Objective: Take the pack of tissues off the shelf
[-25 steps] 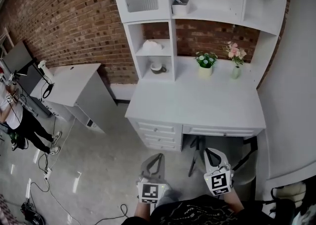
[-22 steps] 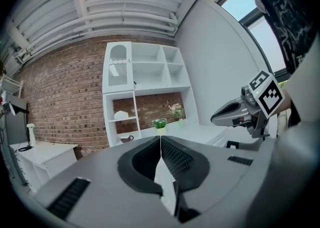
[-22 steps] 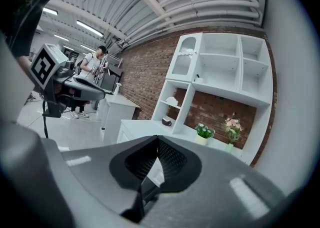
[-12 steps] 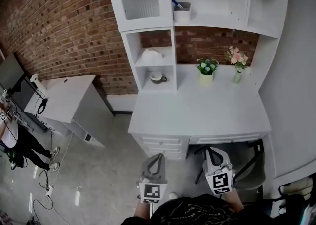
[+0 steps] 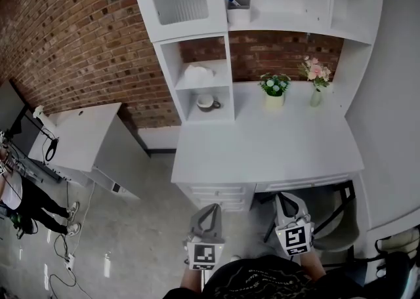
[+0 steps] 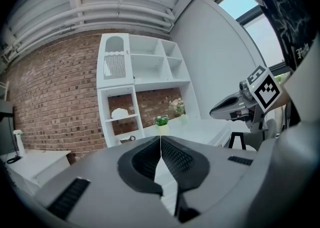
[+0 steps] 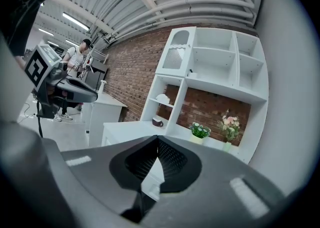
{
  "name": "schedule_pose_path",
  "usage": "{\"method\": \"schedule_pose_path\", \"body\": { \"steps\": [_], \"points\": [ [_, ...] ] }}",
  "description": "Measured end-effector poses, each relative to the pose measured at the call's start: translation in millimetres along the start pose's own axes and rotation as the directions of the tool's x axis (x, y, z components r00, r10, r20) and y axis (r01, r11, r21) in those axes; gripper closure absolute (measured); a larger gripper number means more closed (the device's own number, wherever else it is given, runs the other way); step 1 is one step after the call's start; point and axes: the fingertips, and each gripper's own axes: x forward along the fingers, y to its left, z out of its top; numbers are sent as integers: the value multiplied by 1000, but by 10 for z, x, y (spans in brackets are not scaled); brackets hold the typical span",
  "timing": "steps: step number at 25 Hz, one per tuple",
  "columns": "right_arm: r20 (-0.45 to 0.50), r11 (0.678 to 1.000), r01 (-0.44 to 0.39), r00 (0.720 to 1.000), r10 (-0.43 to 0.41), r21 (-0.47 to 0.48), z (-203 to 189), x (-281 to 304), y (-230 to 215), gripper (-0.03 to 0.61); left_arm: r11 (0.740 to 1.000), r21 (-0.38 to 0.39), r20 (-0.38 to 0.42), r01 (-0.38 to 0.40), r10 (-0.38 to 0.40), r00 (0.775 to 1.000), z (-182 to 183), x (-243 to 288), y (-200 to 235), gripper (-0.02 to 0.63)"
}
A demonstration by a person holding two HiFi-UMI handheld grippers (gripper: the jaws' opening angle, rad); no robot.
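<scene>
Head view, left gripper (image 5: 209,208): is hovering low in front of the desk (image 5: 262,150), well apart from the shelf unit, jaws pressing together on nothing.
Head view, right gripper (image 5: 283,197): is hanging beside the left one, just short of the desk's front edge.
Head view, pack of tissues (image 5: 198,73): is sitting on the upper shelf of the open cubby, above a cup (image 5: 208,101).
Head view, desk top: is carrying a potted plant (image 5: 274,87) and a flower vase (image 5: 315,81) near the brick wall.
Left gripper view, left gripper (image 6: 160,143): jaws are meeting tip to tip, holding nothing.
Left gripper view, pack of tissues (image 6: 120,113): is lying far ahead on its shelf, left of the jaw line.
Left gripper view, right gripper (image 6: 234,107): is showing at the right.
Right gripper view, right gripper (image 7: 157,141): jaws are closing fully on each other, empty.
Right gripper view, pack of tissues (image 7: 162,98): is resting on the shelf far ahead, above the cup (image 7: 157,121).
Right gripper view, left gripper (image 7: 70,90): is showing at the left.
</scene>
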Motion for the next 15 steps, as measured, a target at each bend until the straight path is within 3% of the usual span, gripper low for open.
{"method": "schedule_pose_path", "body": {
  "steps": [4, 9, 15],
  "points": [
    [-1, 1000, -20, 1000, 20, -11, 4, 129, -15, 574, 1000, -27, -8, -13, 13, 1000, -58, 85, 49, 604],
    [-8, 993, -105, 994, 105, -57, -1, 351, -10, 574, 994, -84, -9, -69, 68, 998, -100, 296, 195, 604],
    [20, 992, -113, 993, 114, -56, 149, 709, -285, 574, 990, -105, 19, -98, 100, 995, 66, 655, 300, 604]
  ]
}}
